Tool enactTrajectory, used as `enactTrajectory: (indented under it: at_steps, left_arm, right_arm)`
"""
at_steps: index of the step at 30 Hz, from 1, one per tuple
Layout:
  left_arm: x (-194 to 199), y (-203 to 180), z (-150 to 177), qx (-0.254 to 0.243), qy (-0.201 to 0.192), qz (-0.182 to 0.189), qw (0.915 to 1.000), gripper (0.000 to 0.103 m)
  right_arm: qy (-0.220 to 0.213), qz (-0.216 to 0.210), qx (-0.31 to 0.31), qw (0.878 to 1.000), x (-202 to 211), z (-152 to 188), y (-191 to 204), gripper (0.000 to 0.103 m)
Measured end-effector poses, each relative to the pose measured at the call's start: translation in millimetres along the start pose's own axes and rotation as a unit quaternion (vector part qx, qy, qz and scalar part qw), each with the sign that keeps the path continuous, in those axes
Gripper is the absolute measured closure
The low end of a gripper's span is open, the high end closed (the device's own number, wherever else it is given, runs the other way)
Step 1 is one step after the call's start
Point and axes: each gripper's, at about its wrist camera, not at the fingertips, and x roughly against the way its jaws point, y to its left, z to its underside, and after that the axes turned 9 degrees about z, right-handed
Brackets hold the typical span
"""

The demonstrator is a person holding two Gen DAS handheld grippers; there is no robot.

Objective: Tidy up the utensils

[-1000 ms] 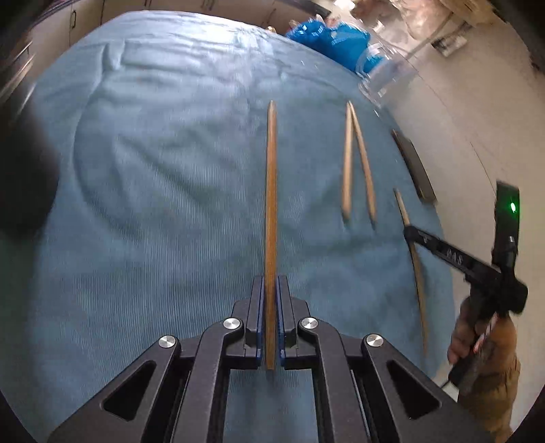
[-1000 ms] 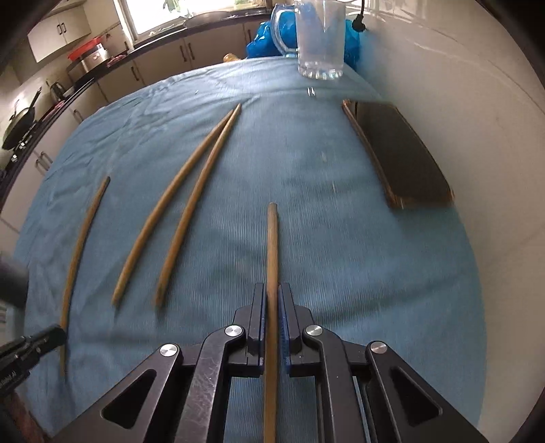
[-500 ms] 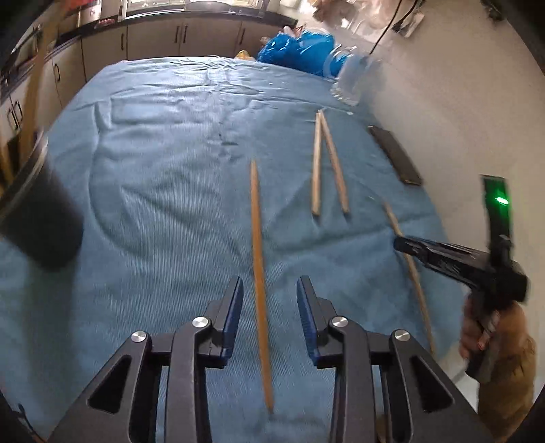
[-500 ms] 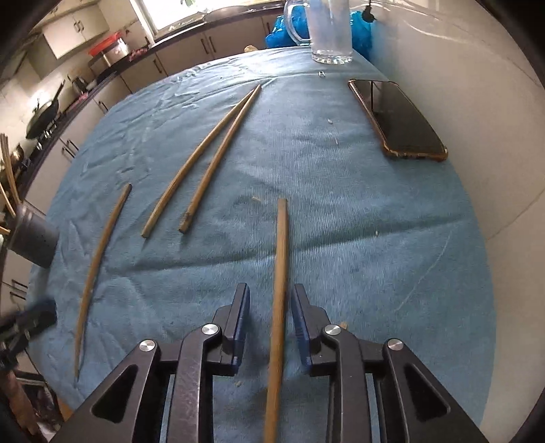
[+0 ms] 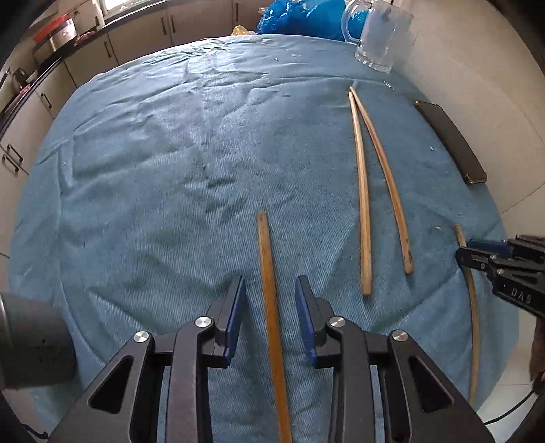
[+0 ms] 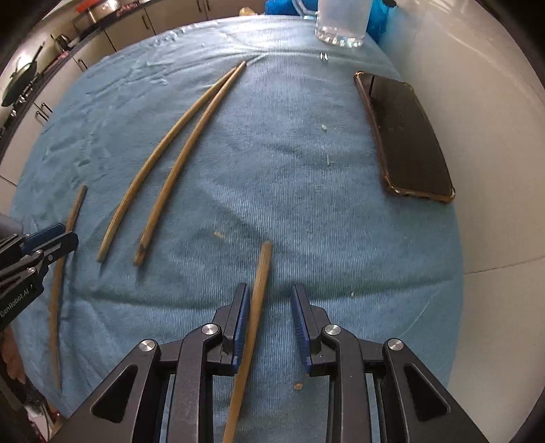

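Several wooden chopsticks lie on a blue cloth (image 5: 153,177). My left gripper (image 5: 270,294) is open, its jaws on either side of one chopstick (image 5: 270,300) that lies flat on the cloth. My right gripper (image 6: 267,303) is open too, with another chopstick (image 6: 253,313) lying between its jaws, close to the left pad. A pair of chopsticks (image 5: 374,180) lies between the two grippers; it also shows in the right wrist view (image 6: 170,160). A dark grey holder (image 5: 30,340) stands at the left edge.
A black phone (image 6: 405,136) lies at the cloth's right side near the white wall. A glass mug (image 5: 381,37) stands at the far end by a blue bag (image 5: 299,17). Kitchen cabinets run along the back left.
Both grippers were shut on their chopsticks one second ago. Both have opened and drawn back, and the two chopsticks now lie free on the cloth.
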Motion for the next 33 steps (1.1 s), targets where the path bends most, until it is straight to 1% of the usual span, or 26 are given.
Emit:
enactTrajectory:
  at_steps: [3,5,9,10,11,12,13,14,15,16,17,18,20,23,25,29,33]
  left_arm:
    - [-2.7,-3.1,-4.0,-0.014,0.006,-0.010,0.9998,0.074]
    - [-3.9,-4.8,-5.7,-0.015,0.007,-0.009,0.9998,0.074]
    - [-9.0,-3.7,-9.6,-0.011,0.012,-0.002,0.9999,0.074]
    - [-9.9,-3.7,-11.0,-0.012,0.016,0.001,0.9998,0.072]
    - [-11.1,-4.6,-12.2,-0.014,0.019,0.004,0.9997,0.070]
    - [-11.3,-4.7,-12.6,-0.017,0.021,0.007,0.9996,0.070]
    - [-11.0,-4.5,-11.7,-0.016,0.019,0.009,0.9996,0.070]
    - [-9.7,-2.7,-10.4,-0.013,0.015,0.011,0.9997,0.084]
    - [-8.1,0.1,-8.2,-0.006,0.012,0.015,0.9998,0.096]
    - [-6.5,4.4,-5.5,0.007,0.013,0.026,0.9995,0.097]
    - [-2.8,9.3,-3.2,0.020,0.007,0.040,0.9990,0.097]
    - [1.9,11.7,-0.5,0.024,-0.004,0.045,0.9987,0.097]
    - [16.6,14.0,6.0,0.026,-0.029,0.043,0.9983,0.097]
    - [43.4,15.2,16.8,0.033,-0.067,0.065,0.9951,0.097]
    - [65.7,11.4,26.1,0.028,-0.099,0.068,0.9924,0.097]
    - [102.2,0.9,47.2,0.014,-0.157,0.077,0.9845,0.097]
    - [131.1,-0.7,64.4,0.018,-0.205,0.087,0.9748,0.097]
  right_arm:
    - [0.027,0.001,0.010,1.000,-3.8,-13.1,1.9,0.076]
    - [0.047,-0.001,0.013,0.999,-6.1,-19.2,2.7,0.076]
    - [0.061,0.003,0.022,0.998,-8.5,-27.6,6.8,0.076]
    - [0.060,0.005,0.025,0.998,-9.3,-30.1,8.3,0.077]
    - [0.056,0.004,0.026,0.998,-10.0,-32.7,9.6,0.082]
    - [0.050,0.002,0.026,0.998,-9.9,-36.4,13.8,0.086]
    - [0.043,0.004,0.027,0.999,-8.4,-37.7,18.5,0.088]
    - [0.034,0.004,0.030,0.999,-7.1,-37.4,22.5,0.093]
    - [0.024,0.008,0.035,0.999,-4.9,-35.8,27.1,0.094]
    - [0.016,0.010,0.035,0.999,-3.1,-32.2,34.7,0.095]
    - [0.007,0.002,0.030,1.000,-1.6,-29.7,36.7,0.096]
    - [0.001,-0.006,0.025,1.000,0.8,-25.8,38.3,0.096]
    - [-0.012,-0.027,0.009,1.000,5.6,-19.7,38.5,0.096]
    - [-0.053,-0.046,0.002,0.998,22.6,-6.3,45.1,0.096]
    - [-0.080,-0.054,0.003,0.995,34.7,3.4,44.8,0.096]
    - [-0.154,-0.054,0.013,0.987,71.6,25.7,49.0,0.096]
    - [-0.222,-0.069,0.011,0.973,107.8,46.9,54.5,0.096]
